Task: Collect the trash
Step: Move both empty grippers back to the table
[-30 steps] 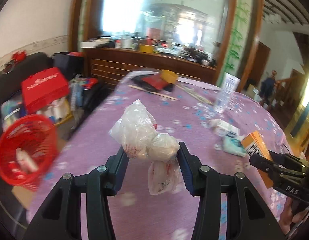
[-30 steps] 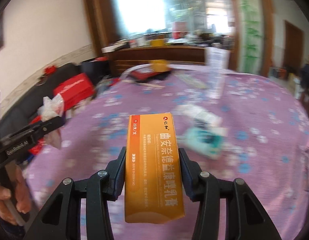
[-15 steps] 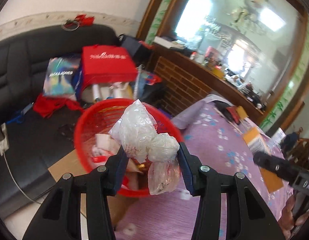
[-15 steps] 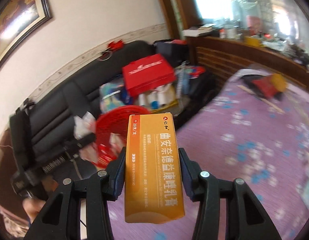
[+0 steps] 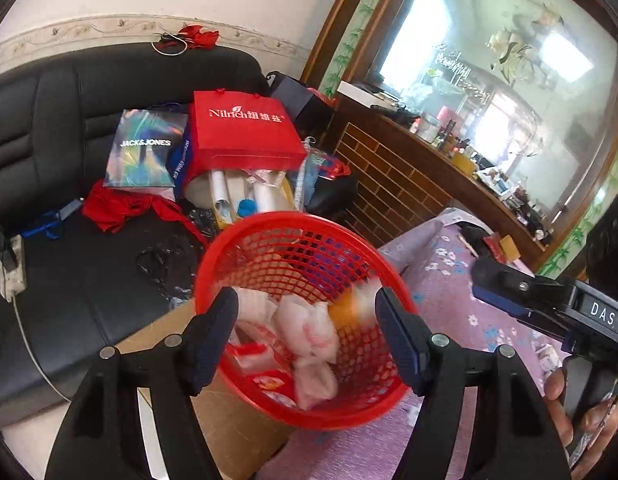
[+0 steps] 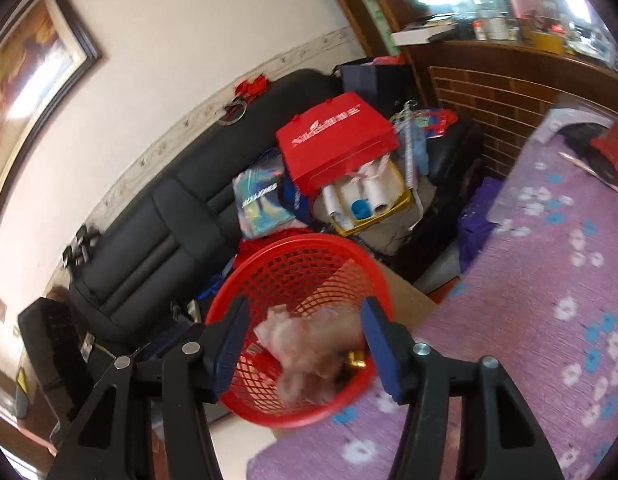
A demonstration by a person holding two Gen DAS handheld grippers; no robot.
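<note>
Left tongs (image 5: 307, 334) are seen spread apart over the red basket (image 5: 301, 240), jaws just opened, nothing pinched. The white plastic bags (image 5: 309, 332) are seen loose inside the basket, below the tips. Right tongs (image 6: 303, 338) are likewise held apart above the same basket, jaws just opened, nothing gripped. An orange blur, likely the orange box (image 5: 343, 312), is seen in the basket next to the bags; motion blur prevents certainty. The basket is placed on a cardboard box (image 5: 229, 412) beside the purple-clothed desk (image 5: 449, 272). A black sofa (image 5: 49, 128) piled with shopping bags is seen behind.
</note>
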